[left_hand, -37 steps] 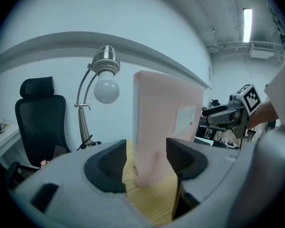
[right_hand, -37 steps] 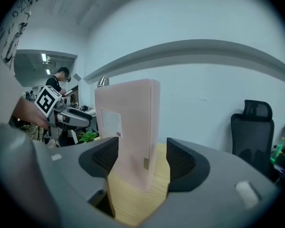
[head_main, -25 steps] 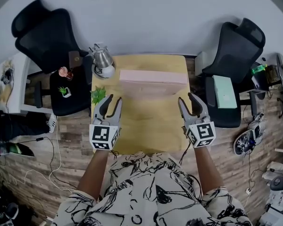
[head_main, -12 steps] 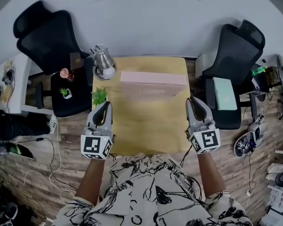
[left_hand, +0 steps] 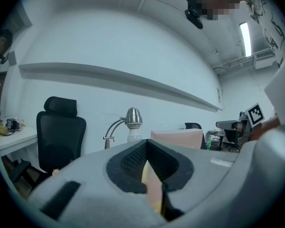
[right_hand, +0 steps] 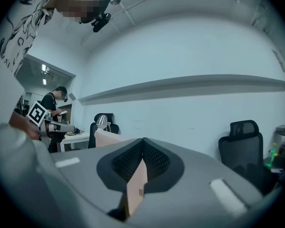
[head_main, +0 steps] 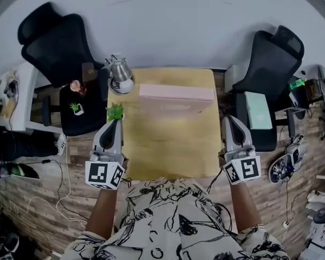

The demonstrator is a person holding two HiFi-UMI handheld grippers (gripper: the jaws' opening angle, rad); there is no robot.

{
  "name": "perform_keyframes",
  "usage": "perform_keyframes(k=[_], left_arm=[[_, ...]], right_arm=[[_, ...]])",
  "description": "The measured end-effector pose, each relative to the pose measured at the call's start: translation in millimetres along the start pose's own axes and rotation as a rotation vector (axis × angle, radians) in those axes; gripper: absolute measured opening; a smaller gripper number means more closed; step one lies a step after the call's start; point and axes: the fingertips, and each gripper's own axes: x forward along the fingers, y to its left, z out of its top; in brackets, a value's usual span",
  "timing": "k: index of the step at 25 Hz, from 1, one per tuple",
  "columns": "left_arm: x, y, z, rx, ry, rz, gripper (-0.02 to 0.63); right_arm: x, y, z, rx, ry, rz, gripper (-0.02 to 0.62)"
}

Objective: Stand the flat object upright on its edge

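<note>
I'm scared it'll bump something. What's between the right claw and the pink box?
Only bare table between the right claw and pink box, seen in the head view.

On or beside the wooden table (head_main: 168, 150): one pink box (head_main: 176, 99), one desk lamp (head_main: 119, 72), two small plants (head_main: 115, 111) (head_main: 75, 107), two black office chairs (head_main: 59, 42) (head_main: 273, 58), two grippers (head_main: 115, 122) (head_main: 230, 118).

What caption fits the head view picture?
Pink flat box stands on edge on the wooden table; left gripper and right gripper, just closed and empty, flank the table.

An office is shown — black office chairs (head_main: 57, 42) are set left and right of a wooden table (head_main: 168, 145), and a white desk (head_main: 20, 88) is seen far left.
</note>
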Motion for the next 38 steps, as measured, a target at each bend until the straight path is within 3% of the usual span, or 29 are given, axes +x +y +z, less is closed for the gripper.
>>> perform_keyframes(k=[3, 7, 11, 24, 38], left_arm=[[-8.1, -0.2, 11.4, -0.016, -0.011, 0.000, 0.003], [-21.1, 1.6, 27.4, 0.017, -0.023, 0.015, 0.003], [-29.2, 9.6, 30.8, 0.023, 0.011, 0.054, 0.003], [-63.3, 26.5, 57.6, 0.084, -0.045, 0.165, 0.003], [-76.4, 18.1, 100.6, 0.062, -0.101, 0.158, 0.003]], right_arm=[[-6.9, -5.0, 5.5, 0.040, 0.000, -0.029, -0.003], [-14.2, -7.6, 15.5, 0.006, -0.001, -0.047, -0.004], [-18.8, -13.5, 22.2, 0.001, 0.008, -0.067, -0.003], [-45.5, -27.2, 58.4, -0.007, -0.067, -0.106, -0.003], [-63.2, -19.3, 118.5, -0.010, -0.182, -0.106, -0.003]])
